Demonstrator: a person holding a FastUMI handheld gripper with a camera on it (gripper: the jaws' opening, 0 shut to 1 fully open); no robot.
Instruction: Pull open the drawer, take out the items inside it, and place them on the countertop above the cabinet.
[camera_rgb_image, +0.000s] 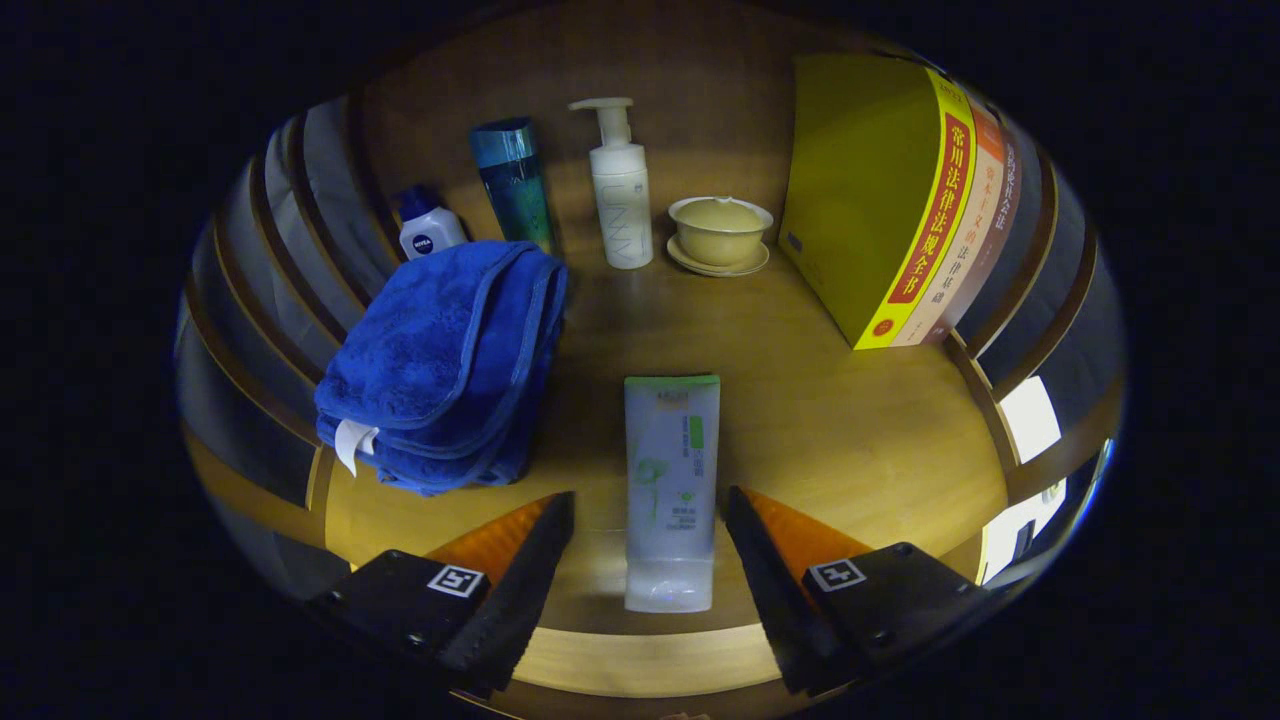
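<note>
Tool: the tool (648, 545) is seen spread wide, nothing gripped, one finger on each side of the tube without touching it.
Tube: a pale squeeze tube (671, 490) with a green end is found lying flat on the wooden table (850, 440), right between the fingers.
Long axis: the tube is lined up with the fingers' own direction, its clear cap end nearest the tool and its green crimped end pointing away beyond the fingertips.
Key relation: the tube's narrow width is presented across the gap, so a squeeze would be met squarely; it sits slightly nearer the right finger.
Stage, as judged: the tube appears already set on the countertop and let go, or about to be gripped; which cannot be told.
Blue towel: a folded blue towel (445, 365) is stacked ahead and left of the tube.
Far row: a small blue-capped bottle (428, 228), teal bottle (513, 185), pump bottle (620, 190), lidded bowl on saucer (719, 235) and books (900, 200) are stood well beyond.
</note>
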